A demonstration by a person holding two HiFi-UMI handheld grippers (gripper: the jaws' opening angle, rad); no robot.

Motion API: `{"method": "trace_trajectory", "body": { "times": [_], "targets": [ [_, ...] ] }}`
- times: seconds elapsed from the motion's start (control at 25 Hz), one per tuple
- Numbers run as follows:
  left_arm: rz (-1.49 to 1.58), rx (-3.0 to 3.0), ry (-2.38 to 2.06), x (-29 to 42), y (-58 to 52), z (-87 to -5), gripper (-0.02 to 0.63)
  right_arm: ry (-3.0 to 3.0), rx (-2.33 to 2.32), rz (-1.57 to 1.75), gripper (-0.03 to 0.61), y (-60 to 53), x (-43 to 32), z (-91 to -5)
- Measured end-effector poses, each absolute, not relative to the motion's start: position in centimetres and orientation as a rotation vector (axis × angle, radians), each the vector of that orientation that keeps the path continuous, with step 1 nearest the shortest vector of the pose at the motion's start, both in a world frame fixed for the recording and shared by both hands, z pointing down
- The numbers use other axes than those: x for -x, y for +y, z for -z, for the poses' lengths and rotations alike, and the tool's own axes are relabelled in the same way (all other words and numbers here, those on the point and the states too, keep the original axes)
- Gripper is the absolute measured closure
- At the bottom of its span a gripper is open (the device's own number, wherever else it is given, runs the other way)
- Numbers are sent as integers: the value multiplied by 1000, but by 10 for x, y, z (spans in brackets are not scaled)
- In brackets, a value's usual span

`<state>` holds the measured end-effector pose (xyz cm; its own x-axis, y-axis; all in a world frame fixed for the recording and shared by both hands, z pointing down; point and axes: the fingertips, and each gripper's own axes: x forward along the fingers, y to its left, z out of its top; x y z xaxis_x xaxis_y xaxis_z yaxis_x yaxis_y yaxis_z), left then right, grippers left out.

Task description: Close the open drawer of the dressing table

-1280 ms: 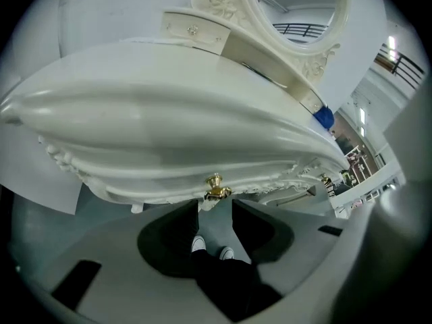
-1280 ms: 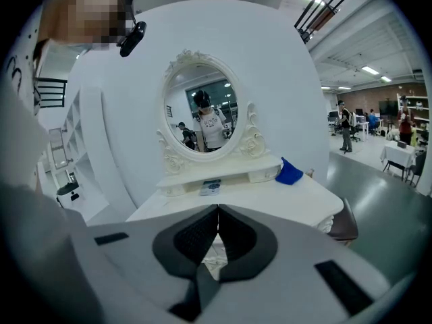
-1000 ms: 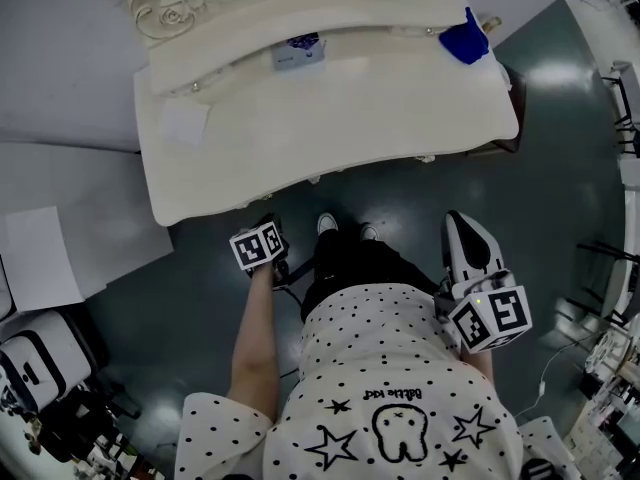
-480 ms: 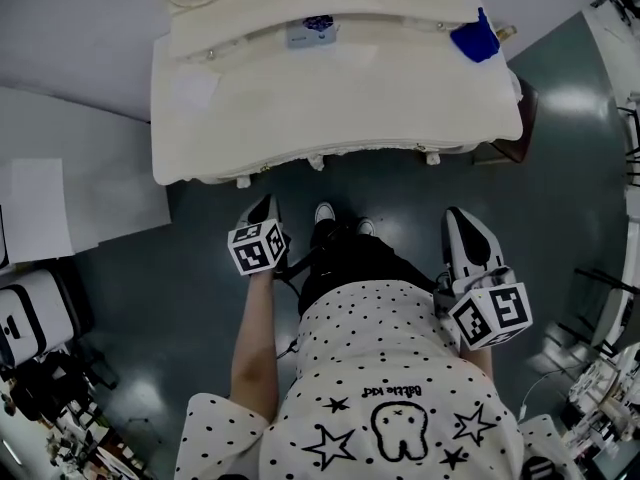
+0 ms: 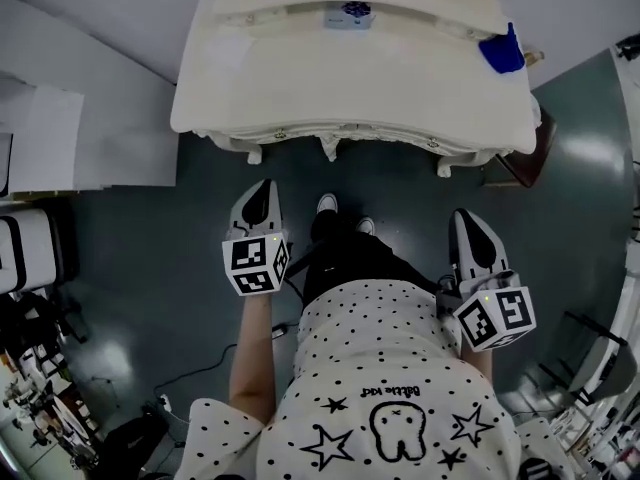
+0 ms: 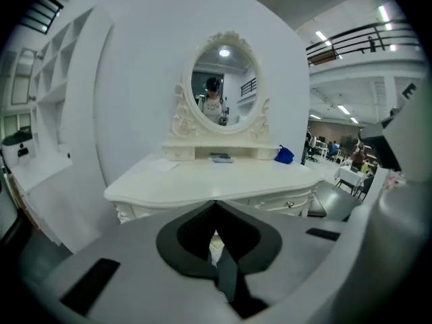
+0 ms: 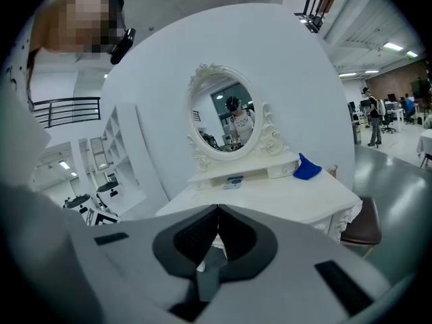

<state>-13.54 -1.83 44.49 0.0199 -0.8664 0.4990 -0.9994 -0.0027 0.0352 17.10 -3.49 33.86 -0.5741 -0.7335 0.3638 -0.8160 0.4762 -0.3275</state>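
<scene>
The cream dressing table [image 5: 350, 78] stands against the wall ahead of me, its oval mirror [image 6: 223, 90] above it. Its drawer fronts [image 6: 291, 203] with small knobs [image 5: 433, 143] sit flush under the top's edge; none stands out. My left gripper [image 5: 262, 190] hangs in the air in front of the table's left part, apart from it, jaws shut on nothing [image 6: 215, 204]. My right gripper [image 5: 466, 218] is held in front of the right part, also well short of the table, jaws together and empty [image 7: 217, 209].
A blue object [image 5: 503, 53] lies at the table's back right and a small box [image 5: 345, 15] on its rear shelf. A brown stool [image 5: 530, 153] stands by the right end. White panels [image 5: 40, 138] and equipment [image 5: 20, 253] are at left. My feet [image 5: 327, 204] stand just before the table.
The left gripper has come back from under the table's front edge and risen. The table now lies farther off and more to the right in the head view. The right gripper has shifted slightly.
</scene>
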Motion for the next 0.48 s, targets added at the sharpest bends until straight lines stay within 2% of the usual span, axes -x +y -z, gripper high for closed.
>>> {"method": "trace_trajectory", "body": {
  "times": [0.28, 0.48],
  "targets": [
    [-290, -1970, -2114, 142, 4, -361, 603, -2619, -1295, -652, 569, -38, -158, -337],
    [-99, -2060, -2152, 111, 17, -302, 603, -2657, -1287, -616, 569, -39, -158, -331]
  ]
}}
